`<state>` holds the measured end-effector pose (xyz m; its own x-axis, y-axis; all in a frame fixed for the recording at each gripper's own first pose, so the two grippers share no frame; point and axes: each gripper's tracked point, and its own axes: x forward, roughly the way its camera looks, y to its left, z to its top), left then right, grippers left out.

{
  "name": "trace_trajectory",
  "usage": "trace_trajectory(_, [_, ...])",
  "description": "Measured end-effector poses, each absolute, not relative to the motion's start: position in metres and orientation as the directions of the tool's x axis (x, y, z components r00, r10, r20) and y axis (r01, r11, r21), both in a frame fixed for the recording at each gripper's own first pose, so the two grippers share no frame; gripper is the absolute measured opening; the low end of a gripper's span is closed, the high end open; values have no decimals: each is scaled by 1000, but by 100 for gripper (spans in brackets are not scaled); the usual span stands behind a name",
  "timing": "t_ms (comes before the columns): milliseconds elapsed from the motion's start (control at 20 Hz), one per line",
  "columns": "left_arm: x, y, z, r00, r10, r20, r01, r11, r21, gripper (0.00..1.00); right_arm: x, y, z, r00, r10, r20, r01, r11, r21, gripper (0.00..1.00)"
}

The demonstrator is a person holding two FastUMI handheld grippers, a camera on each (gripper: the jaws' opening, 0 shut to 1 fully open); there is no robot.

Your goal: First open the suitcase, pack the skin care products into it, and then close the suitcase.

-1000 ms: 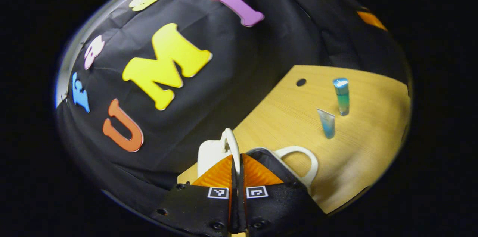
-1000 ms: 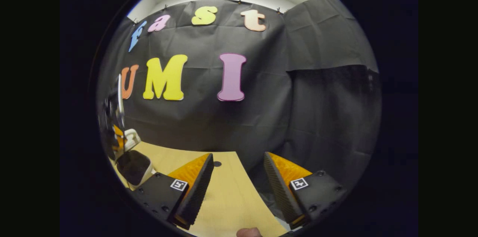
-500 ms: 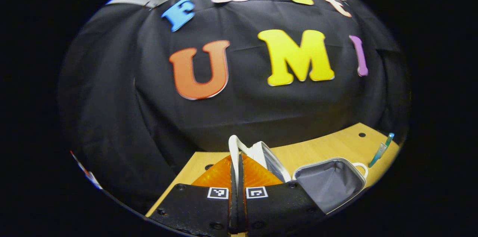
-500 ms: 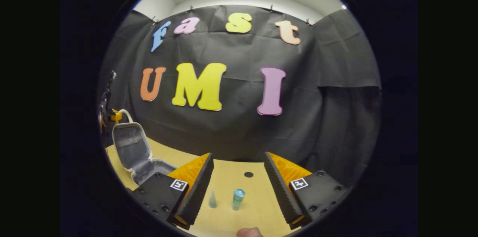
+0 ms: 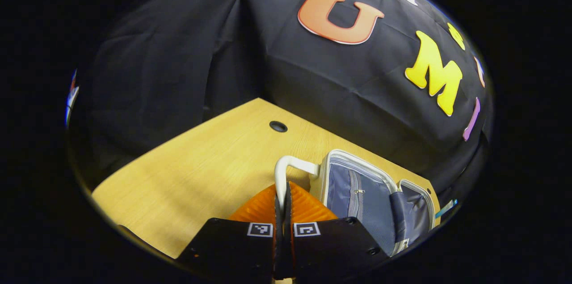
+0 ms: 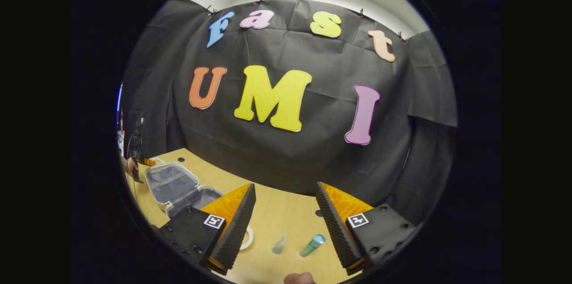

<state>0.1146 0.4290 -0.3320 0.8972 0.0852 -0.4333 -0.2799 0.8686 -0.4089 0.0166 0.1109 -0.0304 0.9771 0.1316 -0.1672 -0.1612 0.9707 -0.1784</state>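
Suitcase (image 5: 371, 194) lies open on the bench (image 5: 201, 172), its lid handle (image 5: 286, 172) pinched in the closed left gripper (image 5: 282, 203) to swing it back, while the right gripper (image 6: 283, 212) hangs wide apart, apparently readied for the two tubes (image 6: 297, 244) at its six o'clock.

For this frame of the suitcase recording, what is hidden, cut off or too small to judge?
- Left gripper: the handle runs down between its shut fingers; that stretch is hidden.
- Suitcase, left gripper view: near corner covered by the gripper body.
- Suitcase base, right gripper view: partly behind the right gripper's finger.
- Tube and bottle: too small for detail.
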Motion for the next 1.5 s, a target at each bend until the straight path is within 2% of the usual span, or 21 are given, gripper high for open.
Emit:
trace_trajectory(150, [118, 431, -350, 893, 82, -443, -305, 833, -462, 4, 26, 129, -34, 969, 160, -186, -196, 961, -196, 81])
trace_trajectory(200, [116, 432, -350, 898, 82, -433, -306, 823, -478, 14, 29, 136, -37, 963, 178, -201, -218, 956, -197, 81])
trace_trajectory(250, [115, 435, -353, 897, 90, -432, -311, 823, -475, 18, 33, 144, -41, 956, 199, -215, -241, 951, -194, 81])
trace_trajectory(300, [113, 438, -356, 890, 100, -445, -324, 826, -461, 29, 38, 152, -43, 949, 218, -226, -264, 945, -195, 81])
trace_trajectory(350, [112, 442, -359, 878, 124, -462, -347, 829, -438, 35, 42, 160, -45, 943, 238, -233, -285, 939, -192, 81])
trace_trajectory(400, [106, 448, -360, 863, 150, -483, -372, 835, -405, 48, 47, 166, -46, 937, 256, -237, -302, 935, -184, 81])
trace_trajectory(450, [98, 452, -356, 850, 166, -499, -385, 844, -374, 72, 50, 173, -46, 931, 276, -238, -320, 931, -174, 81])
trace_trajectory(500, [94, 450, -348, 851, 169, -497, -379, 853, -359, 63, 53, 178, -44, 927, 291, -235, -333, 929, -163, 80])
trace_trajectory(550, [89, 450, -334, 856, 185, -483, -379, 860, -342, 78, 56, 181, -43, 925, 303, -229, -341, 928, -149, 80])
trace_trajectory(650, [80, 446, -302, 868, 219, -446, -371, 883, -289, 84, 57, 186, -39, 920, 326, -216, -355, 928, -112, 81])
trace_trajectory(700, [78, 440, -287, 872, 227, -433, -360, 897, -255, 97, 57, 185, -36, 919, 336, -205, -360, 928, -93, 82])
trace_trajectory(900, [63, 398, -207, 907, 248, -340, -305, 944, -124, 98, 49, 166, -23, 920, 353, -167, -362, 932, -25, 81])
trace_trajectory(1200, [46, 287, -96, 952, 262, -160, -275, 959, -68, 98, 39, 94, -2, 953, 288, -88, -285, 957, 49, 81])
trace_trajectory(1350, [37, 219, -74, 963, 247, -109, -252, 967, -39, 97, 29, 47, 0, 971, 231, -59, -230, 973, 32, 81])
trace_trajectory(1500, [37, 151, -64, 975, 202, -90, -210, 974, -84, 98, 18, 1, -10, 982, 180, -61, -178, 984, 26, 81])
